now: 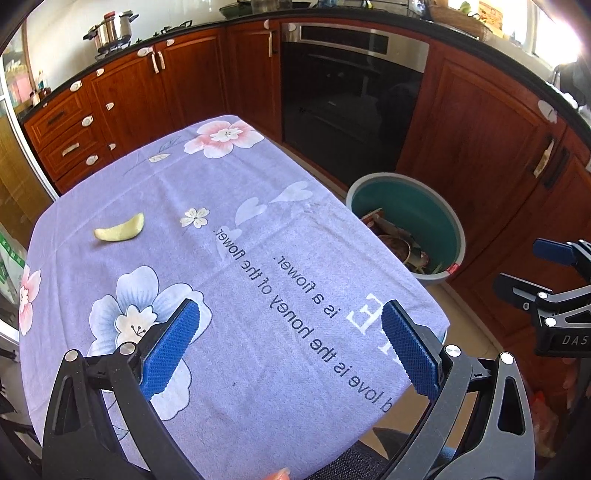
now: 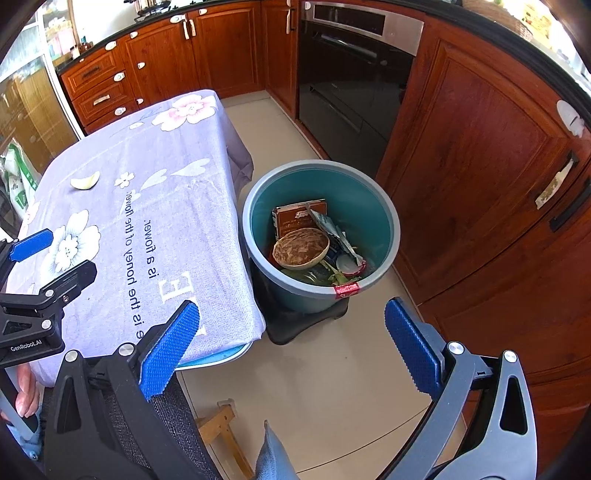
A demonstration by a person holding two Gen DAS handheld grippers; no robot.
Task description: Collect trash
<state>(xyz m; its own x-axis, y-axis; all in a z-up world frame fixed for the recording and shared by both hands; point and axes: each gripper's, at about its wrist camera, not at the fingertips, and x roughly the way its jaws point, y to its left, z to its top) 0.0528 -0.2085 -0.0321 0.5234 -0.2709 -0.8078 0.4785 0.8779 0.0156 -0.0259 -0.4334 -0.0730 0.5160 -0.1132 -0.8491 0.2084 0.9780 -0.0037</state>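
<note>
A pale yellow peel piece [image 1: 120, 229] lies on the lilac flowered tablecloth [image 1: 258, 206], far left; it also shows in the right wrist view [image 2: 85, 181]. A teal trash bin [image 2: 384, 206] stands on the floor right of the table, holding a brown bowl [image 2: 301, 246], a box and wrappers; its rim shows in the left wrist view [image 1: 452, 218]. My left gripper [image 1: 290, 350] is open and empty over the table's near part. My right gripper [image 2: 291, 350] is open and empty above the floor, short of the bin.
Red-brown cabinets [image 2: 480, 155] and a black oven [image 2: 354, 74] curve close behind the bin. A wooden stool piece [image 2: 218, 424] and grey chair fabric sit below the right gripper. A pot [image 1: 112, 29] stands on the stove.
</note>
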